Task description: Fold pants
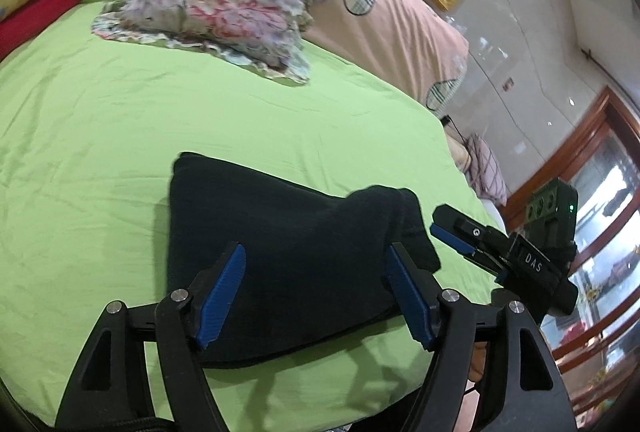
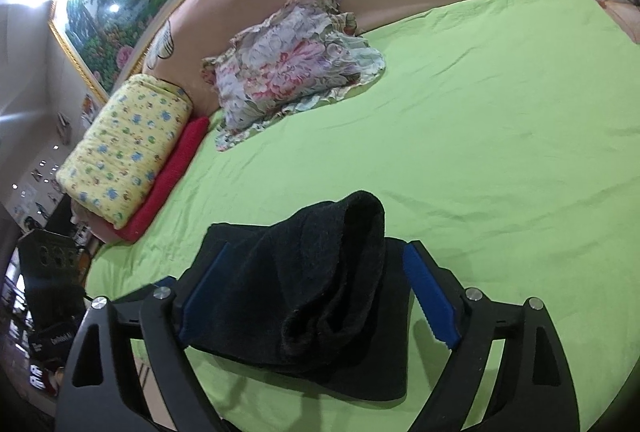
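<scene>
Spread across both views: a green sheet covering the bed, creased lightly. Behind it, a pink duvet with plaid heart patches, banked up along the head of the bed under a gold-framed picture. Against the duvet, a floral ruffled cushion, lying flat on the sheet. To one side, a yellow printed bundle stacked on a red folded cloth.

Near the front edge of the bed, well apart from the cushion: the black pants, folded into a compact thick pad and resting flat on the sheet. Long axis running side to side across the left wrist view, squarer end at upper left, rolled lumpy end at right toward the other tool. In the right wrist view that rolled end rises as a hump on top of the pad; whether it is a waistband or cuffs is hard to tell in the dark fabric.

Left gripper released, jaws wide, blue pads clear of the cloth with the pants seen between them. Right gripper likewise released, jaws spread either side of the fold, not pressing it.
</scene>
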`<state>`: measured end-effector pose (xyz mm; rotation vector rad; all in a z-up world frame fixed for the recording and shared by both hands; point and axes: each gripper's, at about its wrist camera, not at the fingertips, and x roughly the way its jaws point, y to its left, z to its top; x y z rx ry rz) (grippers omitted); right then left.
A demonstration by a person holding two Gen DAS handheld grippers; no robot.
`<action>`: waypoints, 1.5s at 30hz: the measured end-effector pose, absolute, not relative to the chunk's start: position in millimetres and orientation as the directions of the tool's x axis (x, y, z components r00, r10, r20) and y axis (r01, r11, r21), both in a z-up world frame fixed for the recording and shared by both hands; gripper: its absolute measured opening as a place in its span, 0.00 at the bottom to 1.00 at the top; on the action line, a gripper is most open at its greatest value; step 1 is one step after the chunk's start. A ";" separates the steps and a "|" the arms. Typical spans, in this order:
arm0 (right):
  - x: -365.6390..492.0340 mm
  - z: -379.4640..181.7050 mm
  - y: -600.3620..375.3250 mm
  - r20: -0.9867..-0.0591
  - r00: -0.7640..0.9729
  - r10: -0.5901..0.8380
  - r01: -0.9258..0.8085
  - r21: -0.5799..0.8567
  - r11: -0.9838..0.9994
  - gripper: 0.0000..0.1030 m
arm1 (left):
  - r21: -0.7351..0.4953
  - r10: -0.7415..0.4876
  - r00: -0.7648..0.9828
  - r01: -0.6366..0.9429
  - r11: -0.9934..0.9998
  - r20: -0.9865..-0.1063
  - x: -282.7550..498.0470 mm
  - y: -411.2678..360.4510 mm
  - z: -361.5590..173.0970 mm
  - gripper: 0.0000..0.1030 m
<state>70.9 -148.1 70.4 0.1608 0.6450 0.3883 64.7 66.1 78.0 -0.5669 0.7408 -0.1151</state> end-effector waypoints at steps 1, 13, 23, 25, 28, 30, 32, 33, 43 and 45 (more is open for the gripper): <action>71.1 70.0 -147.1 -0.558 0.731 0.393 -0.296 0.259 0.919 0.85 | -0.529 -0.291 0.740 -0.103 0.842 -0.606 63.7 68.8 77.4 0.71; 73.6 66.2 -141.0 -0.578 0.738 0.350 -0.243 0.256 0.936 0.85 | -0.550 -0.268 0.739 -0.163 0.819 -0.618 54.4 91.7 65.8 0.75; 85.2 53.6 -140.2 -0.611 0.728 0.311 -0.191 0.254 0.948 0.85 | -0.556 -0.270 0.706 -0.207 0.805 -0.655 59.3 102.3 48.1 0.76; 87.6 51.2 -141.0 -0.619 0.723 0.308 -0.181 0.260 0.948 0.85 | -0.558 -0.274 0.700 -0.211 0.802 -0.659 61.4 103.3 45.1 0.76; 90.7 45.4 -142.4 -0.629 0.711 0.314 -0.173 0.276 0.946 0.85 | -0.555 -0.274 0.691 -0.219 0.803 -0.669 65.7 103.6 41.9 0.77; 91.7 40.1 -143.3 -0.636 0.704 0.315 -0.167 0.282 0.945 0.85 | -0.551 -0.273 0.685 -0.223 0.804 -0.676 68.9 103.0 40.4 0.77; 91.0 36.4 -144.7 -0.638 0.705 0.311 -0.161 0.284 0.945 0.85 | -0.545 -0.271 0.676 -0.229 0.806 -0.685 71.3 102.7 37.3 0.78; 90.5 35.0 -145.0 -0.638 0.706 0.308 -0.159 0.281 0.947 0.85 | -0.544 -0.272 0.672 -0.232 0.806 -0.689 73.0 102.5 35.9 0.78; 75.6 18.1 -159.2 -0.665 0.703 0.251 -0.136 0.221 0.966 0.85 | -0.531 -0.283 0.624 -0.254 0.808 -0.728 88.2 100.5 15.7 0.78; 74.3 15.3 -161.2 -0.664 0.699 0.266 -0.143 0.234 0.962 0.84 | -0.530 -0.286 0.616 -0.257 0.808 -0.734 91.8 100.1 11.6 0.78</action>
